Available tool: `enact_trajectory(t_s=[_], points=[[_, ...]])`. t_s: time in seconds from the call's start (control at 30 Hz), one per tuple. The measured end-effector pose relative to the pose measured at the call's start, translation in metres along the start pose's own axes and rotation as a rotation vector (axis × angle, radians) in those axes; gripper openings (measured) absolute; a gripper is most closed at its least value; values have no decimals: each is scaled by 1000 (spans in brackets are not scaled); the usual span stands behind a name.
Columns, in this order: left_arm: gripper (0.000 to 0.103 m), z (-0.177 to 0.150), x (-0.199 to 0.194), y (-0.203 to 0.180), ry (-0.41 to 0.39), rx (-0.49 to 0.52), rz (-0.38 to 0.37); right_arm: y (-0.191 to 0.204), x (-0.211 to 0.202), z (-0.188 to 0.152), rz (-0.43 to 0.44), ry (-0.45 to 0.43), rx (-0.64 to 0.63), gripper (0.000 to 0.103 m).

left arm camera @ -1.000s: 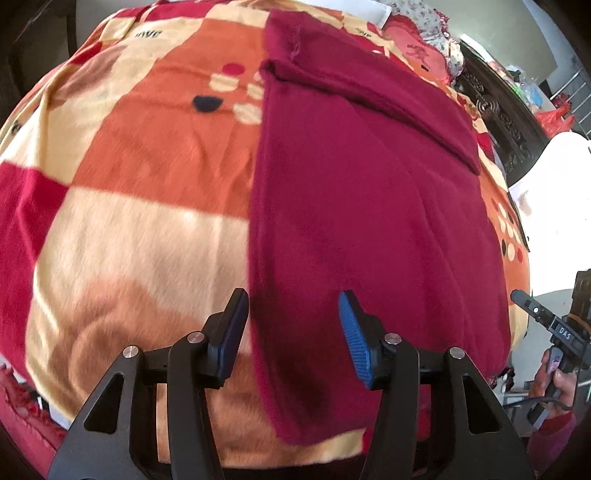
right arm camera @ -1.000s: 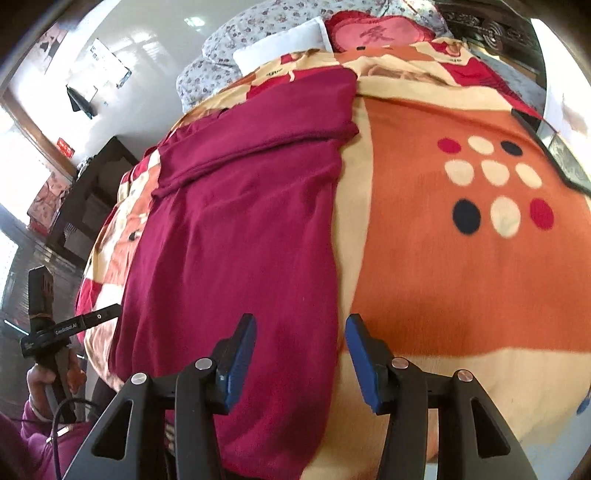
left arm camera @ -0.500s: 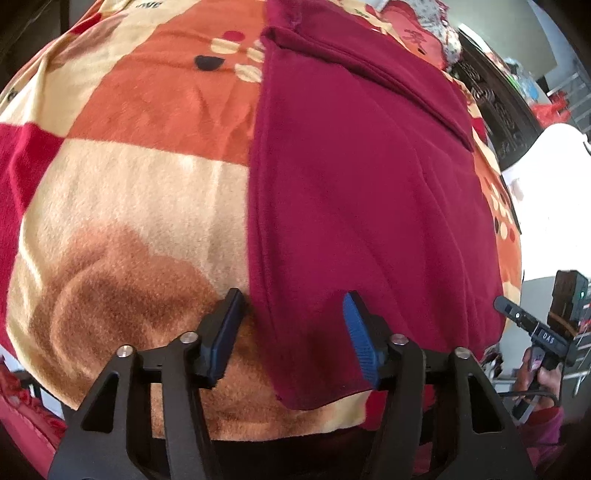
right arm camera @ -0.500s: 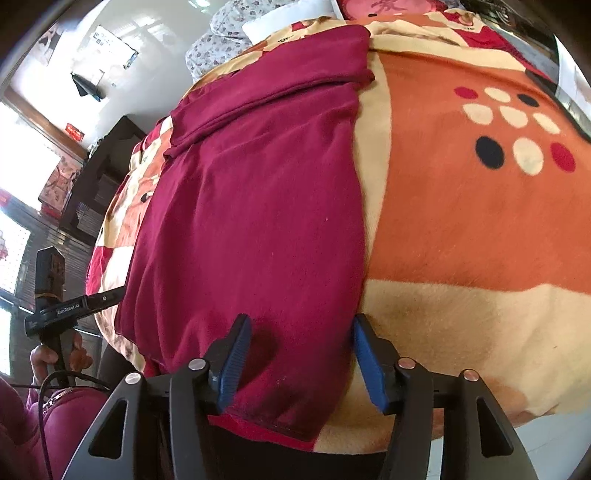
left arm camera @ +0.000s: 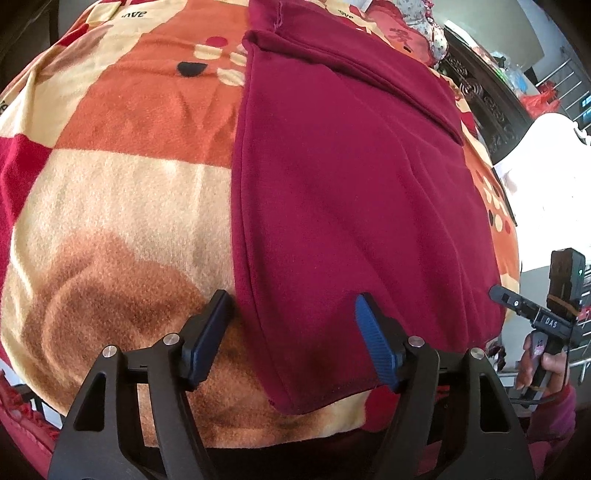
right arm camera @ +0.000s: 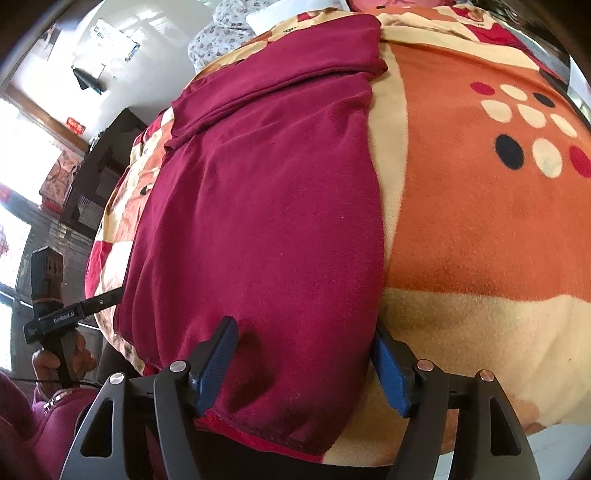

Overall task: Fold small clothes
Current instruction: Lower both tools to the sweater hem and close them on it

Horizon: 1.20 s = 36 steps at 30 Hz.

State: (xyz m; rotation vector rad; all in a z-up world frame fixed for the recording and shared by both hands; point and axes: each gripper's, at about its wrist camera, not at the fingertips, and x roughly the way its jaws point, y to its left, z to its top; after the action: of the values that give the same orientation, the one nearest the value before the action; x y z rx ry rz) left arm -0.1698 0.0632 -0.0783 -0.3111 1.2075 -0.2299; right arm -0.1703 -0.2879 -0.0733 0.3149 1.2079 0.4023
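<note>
A dark red garment (left arm camera: 343, 177) lies flat on the bed blanket, folded lengthwise, with a folded-over band at its far end. It also shows in the right wrist view (right arm camera: 266, 206). My left gripper (left arm camera: 291, 306) is open, its jaws straddling the garment's near left corner at the hem. My right gripper (right arm camera: 304, 332) is open, its jaws straddling the near right corner, pressed down at the cloth. Each gripper shows in the other's view: the right gripper (left arm camera: 546, 317) at the far right, the left gripper (right arm camera: 55, 314) at the far left.
An orange, cream and red fleece blanket (left arm camera: 122, 177) covers the bed, also in the right wrist view (right arm camera: 480, 229). Pillows (right arm camera: 229, 33) lie at the head. Dark carved furniture (left arm camera: 484, 96) stands beside the bed. The blanket's near edge drops off just below the grippers.
Both grippers have moved forward and down onto the garment's near hem corners. Their jaws stay open, now straddling the cloth edges.
</note>
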Motion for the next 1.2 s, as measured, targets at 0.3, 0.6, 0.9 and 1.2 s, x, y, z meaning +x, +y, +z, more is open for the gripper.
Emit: enact_trajectory(t_s=[0.3,0.6,0.9,1.2], points=[[72,-2,-1,6,-12,-13,-48,3,1,3,-15,-7,36,69],[72,-1,-7,23,25,-72,-148,-2,-5,-1,18,-25,63,69],[72,-2,-7,12,76,-43,-97,-12,-12,-14,101,-36,63,69],[72,-1,1,-5,109,21,-54,-7,-9,-20,158,12,-28,55]])
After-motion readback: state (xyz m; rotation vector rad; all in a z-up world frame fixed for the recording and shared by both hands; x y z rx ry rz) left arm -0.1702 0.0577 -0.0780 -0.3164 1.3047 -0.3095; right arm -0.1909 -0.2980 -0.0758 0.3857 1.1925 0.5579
